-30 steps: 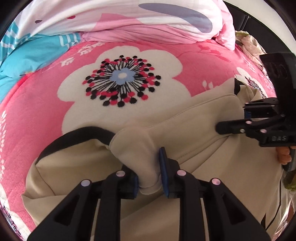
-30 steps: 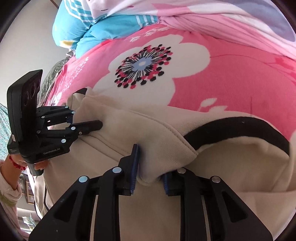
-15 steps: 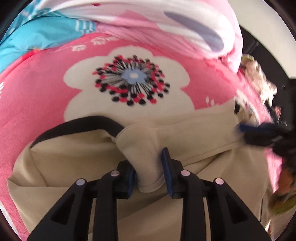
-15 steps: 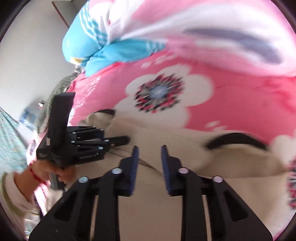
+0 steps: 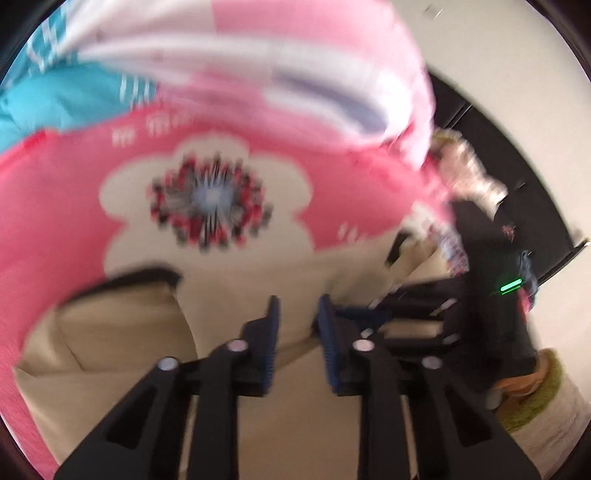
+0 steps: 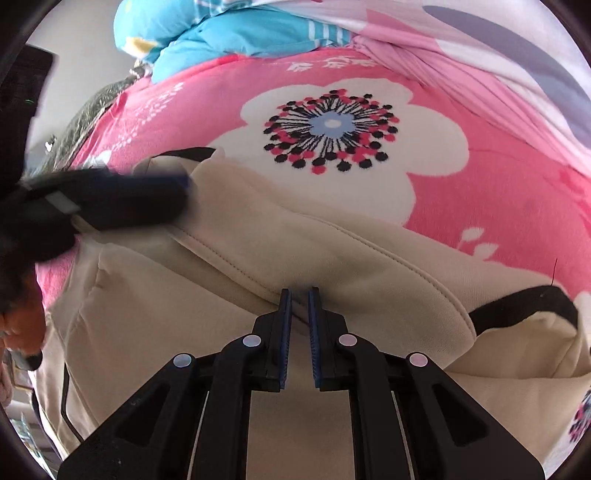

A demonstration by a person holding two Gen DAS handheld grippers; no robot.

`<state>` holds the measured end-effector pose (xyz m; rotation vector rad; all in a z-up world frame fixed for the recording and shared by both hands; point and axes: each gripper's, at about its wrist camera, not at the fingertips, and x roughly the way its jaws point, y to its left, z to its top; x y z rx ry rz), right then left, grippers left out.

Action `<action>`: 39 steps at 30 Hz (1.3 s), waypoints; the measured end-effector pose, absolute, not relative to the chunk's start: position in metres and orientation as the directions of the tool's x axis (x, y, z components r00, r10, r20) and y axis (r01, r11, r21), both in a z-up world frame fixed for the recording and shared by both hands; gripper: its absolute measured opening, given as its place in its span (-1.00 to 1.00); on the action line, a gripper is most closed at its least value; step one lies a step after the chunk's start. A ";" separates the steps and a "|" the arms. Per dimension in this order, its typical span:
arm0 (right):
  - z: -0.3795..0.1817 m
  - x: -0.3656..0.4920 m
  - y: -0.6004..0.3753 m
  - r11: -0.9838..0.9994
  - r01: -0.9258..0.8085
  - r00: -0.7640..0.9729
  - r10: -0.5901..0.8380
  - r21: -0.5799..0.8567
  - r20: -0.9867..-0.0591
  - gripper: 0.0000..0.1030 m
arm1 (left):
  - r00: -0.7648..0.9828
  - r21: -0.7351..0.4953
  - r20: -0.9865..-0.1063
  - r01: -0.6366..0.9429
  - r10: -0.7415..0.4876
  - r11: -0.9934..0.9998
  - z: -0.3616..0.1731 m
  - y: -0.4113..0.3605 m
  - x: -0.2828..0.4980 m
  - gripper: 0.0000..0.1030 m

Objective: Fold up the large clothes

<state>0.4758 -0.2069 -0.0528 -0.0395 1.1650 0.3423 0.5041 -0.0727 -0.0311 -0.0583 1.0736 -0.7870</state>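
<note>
A cream garment (image 5: 110, 350) (image 6: 332, 251) with black trim (image 6: 517, 302) lies on a pink flowered blanket (image 6: 480, 206). In the blurred left wrist view my left gripper (image 5: 297, 306) has a fold of the cream cloth filling the gap between its jaws, which are closing on it. My right gripper (image 6: 299, 291) is shut, its tips pinching the stitched fold of the garment. The left gripper (image 6: 173, 188) also shows as a dark blur over the garment's left part. To the right in the left wrist view, the right gripper (image 5: 406, 306) sits close by.
A bunched quilt in blue, pink and white (image 6: 240, 33) (image 5: 258, 74) is piled at the far side of the blanket. A person's hand (image 6: 18, 325) and a cuffed sleeve (image 5: 535, 406) hold the grippers. Dark furniture (image 5: 498, 184) stands beyond the bed's right edge.
My right gripper let go of the sleeve end, moved left and shut on the stitched fold. The left gripper rose with its fold, and the two grippers came closer together.
</note>
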 end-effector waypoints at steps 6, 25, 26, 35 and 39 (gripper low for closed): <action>-0.052 0.475 -0.218 0.948 -0.297 0.353 0.217 0.111 -0.910 -0.93 | 0.216 -0.415 -0.811 0.442 -0.544 0.795 -0.068 -0.052 0.512 -0.95; -0.047 0.472 -0.285 0.931 -0.107 0.280 0.366 0.350 -0.887 -0.75 | 0.245 -0.436 -0.787 0.427 -0.566 0.792 -0.076 -0.050 0.510 -0.95; -0.040 0.475 -0.283 0.945 -0.130 0.306 0.326 0.301 -0.894 -0.77 | 0.246 -0.438 -0.785 0.429 -0.569 0.790 -0.076 -0.050 0.510 -0.95; -0.057 0.465 -0.278 0.961 -0.268 0.387 0.173 0.069 -0.905 -0.70 | 0.237 -0.391 -0.804 0.481 -0.546 0.785 -0.074 -0.064 0.502 -0.95; -0.048 0.447 -0.297 0.969 -0.212 0.363 0.199 0.128 -0.910 -0.55 | 0.221 -0.417 -0.798 0.470 -0.561 0.778 -0.076 -0.060 0.503 -0.95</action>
